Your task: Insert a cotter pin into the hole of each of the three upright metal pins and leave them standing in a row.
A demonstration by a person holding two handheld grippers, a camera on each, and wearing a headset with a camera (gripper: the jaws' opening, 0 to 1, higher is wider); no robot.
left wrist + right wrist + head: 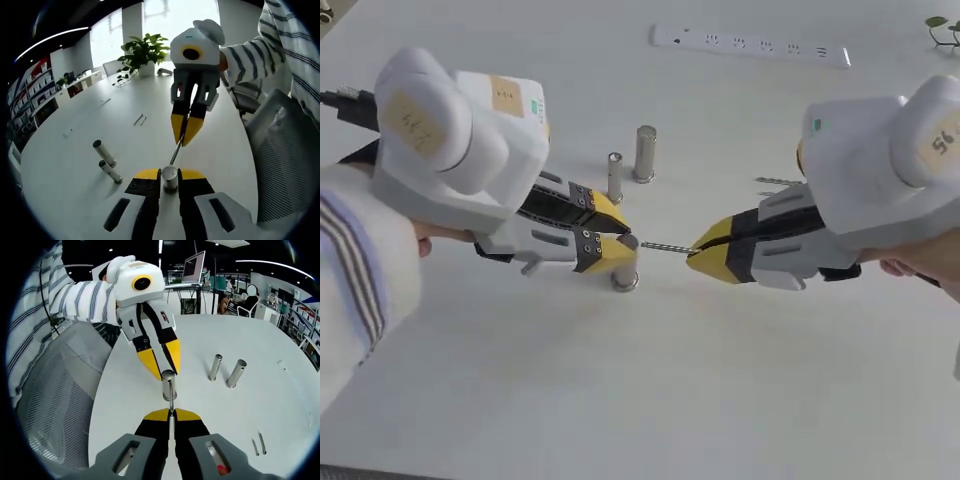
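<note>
Nearest the person, the left gripper (618,238), a white plastic body with black jaws tipped in yellow, has its fingers pressed against the first short upright cylindrical steel pin (625,278), gripping it just under the top while its flat foot rests on the matte white tabletop (650,390). Facing it, the right gripper (700,250) pinches the thin wire cotter pin (666,246) between closed yellow tips and holds it level. The wire's free end meets the steel pin near its top. In the right gripper view the wire runs straight from the jaws to the pin's shaft, but I cannot tell whether it has entered the hole. I judge this to be the first insertion, under way and not finished. A little farther off stand the slim brushed-metal second pin (614,178) and the thicker polished third pin (645,153), just beside each other. Both are upright, with no wire visible through them, so two insertions seem to remain. To the right of those, two spare wire cotter pins (775,182) lie flat on the table, apart from everything else. Beyond them lies a long white plastic power strip (750,43), and at the far corner are a few green plant leaves (945,30).
</note>
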